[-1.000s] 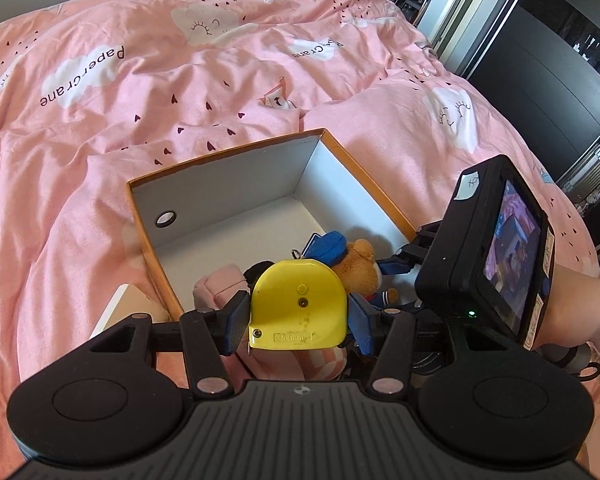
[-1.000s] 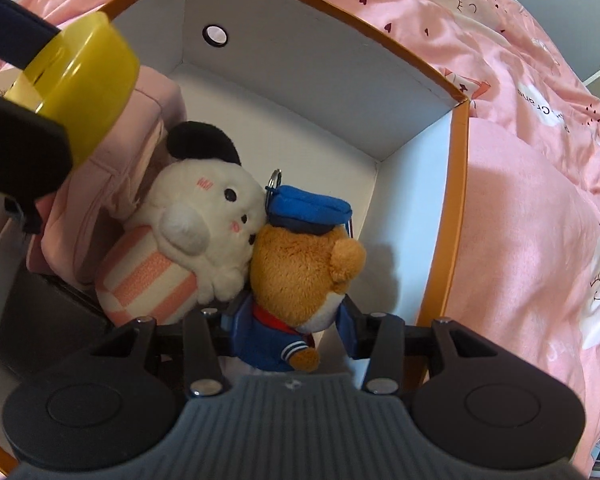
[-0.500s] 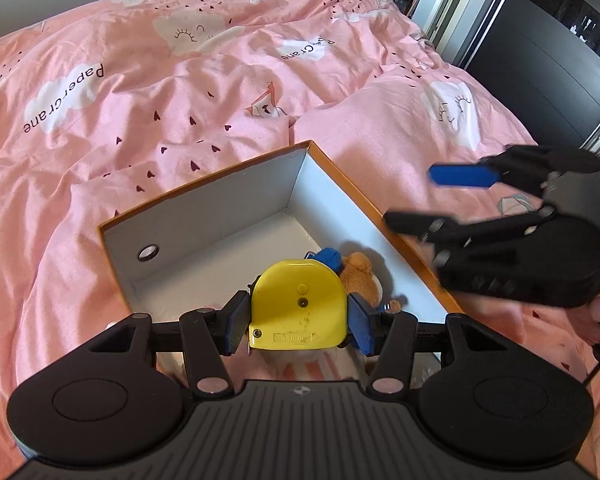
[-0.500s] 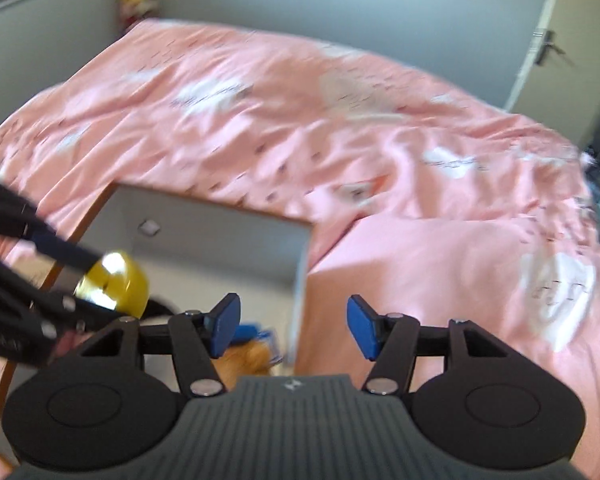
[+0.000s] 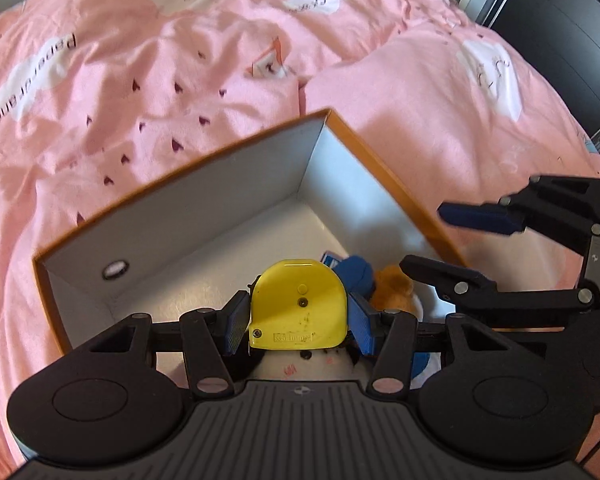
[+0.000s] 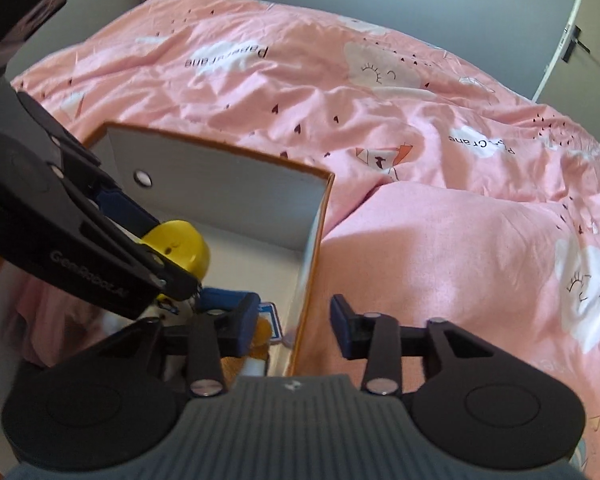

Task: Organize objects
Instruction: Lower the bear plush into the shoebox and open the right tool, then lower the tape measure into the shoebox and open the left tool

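My left gripper (image 5: 298,322) is shut on a yellow tape measure (image 5: 298,308) and holds it above the open orange-rimmed box (image 5: 204,204). The tape measure also shows in the right wrist view (image 6: 180,250). Inside the box lie a brown bear with a blue cap (image 5: 384,288) and a white plush, partly hidden below my fingers. My right gripper (image 6: 294,320) is open and empty, hovering over the box's right wall (image 6: 312,248). It also shows in the left wrist view (image 5: 456,240).
The box sits on a rumpled pink duvet (image 5: 180,60) with cloud prints. A pink pouch (image 6: 48,312) lies in the box's left part. A dark wardrobe (image 5: 572,32) stands at the far right, a door (image 6: 580,40) beyond the bed.
My right gripper let go of the bear, opened and lifted out of the box to its right edge. My left gripper moved forward over the box with the tape measure.
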A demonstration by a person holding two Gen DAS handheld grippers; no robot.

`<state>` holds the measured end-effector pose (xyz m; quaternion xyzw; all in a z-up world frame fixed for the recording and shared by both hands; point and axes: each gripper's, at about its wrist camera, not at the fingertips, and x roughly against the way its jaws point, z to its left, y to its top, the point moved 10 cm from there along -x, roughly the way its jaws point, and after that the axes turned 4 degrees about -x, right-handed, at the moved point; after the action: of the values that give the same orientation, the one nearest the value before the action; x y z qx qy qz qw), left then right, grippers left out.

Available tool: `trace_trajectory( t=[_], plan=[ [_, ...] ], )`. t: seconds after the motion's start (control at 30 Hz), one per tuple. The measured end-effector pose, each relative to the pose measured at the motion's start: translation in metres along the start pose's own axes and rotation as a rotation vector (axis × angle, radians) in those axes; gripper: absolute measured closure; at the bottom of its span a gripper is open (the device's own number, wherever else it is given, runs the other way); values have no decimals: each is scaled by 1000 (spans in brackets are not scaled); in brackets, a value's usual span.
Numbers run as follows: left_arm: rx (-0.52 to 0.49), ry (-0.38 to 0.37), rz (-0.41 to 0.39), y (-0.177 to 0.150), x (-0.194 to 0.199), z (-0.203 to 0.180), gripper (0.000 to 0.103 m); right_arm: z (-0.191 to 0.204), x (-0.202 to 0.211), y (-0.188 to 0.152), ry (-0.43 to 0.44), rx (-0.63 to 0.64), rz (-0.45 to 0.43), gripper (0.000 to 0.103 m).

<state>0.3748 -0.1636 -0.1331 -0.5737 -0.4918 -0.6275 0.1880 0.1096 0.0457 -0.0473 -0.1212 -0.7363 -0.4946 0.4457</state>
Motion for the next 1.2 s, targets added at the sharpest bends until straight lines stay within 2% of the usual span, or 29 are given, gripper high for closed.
trace_trajectory(
  t=[0.2,0.4,0.5,0.63,0.77,0.97,1.1,1.2],
  plan=[
    [28,-38,16,-9,-2,-1,43,5,-14,-22,54,-3,92,57],
    [34,-37,16,-13,-2,-5,43,-2,-20,-35,47,-53,164,57],
    [28,-28,3,-12,0,-5,43,-5,-15,-34,37,-60,138,57],
    [6,-11,-20,0,6,-5,43,-17,4,-18,33,-153,25,51],
    [8,19,-24,18,-1,-4,43,-33,16,-1,3,-232,-69,51],
    [190,40,-25,34,-29,9,43,-38,7,12,-52,-185,-78,52],
    [240,52,-17,34,-48,9,42,-33,-2,14,-64,-113,-68,51],
    [287,33,16,31,-60,10,42,-33,-5,13,-78,-76,-60,50]
  ],
)
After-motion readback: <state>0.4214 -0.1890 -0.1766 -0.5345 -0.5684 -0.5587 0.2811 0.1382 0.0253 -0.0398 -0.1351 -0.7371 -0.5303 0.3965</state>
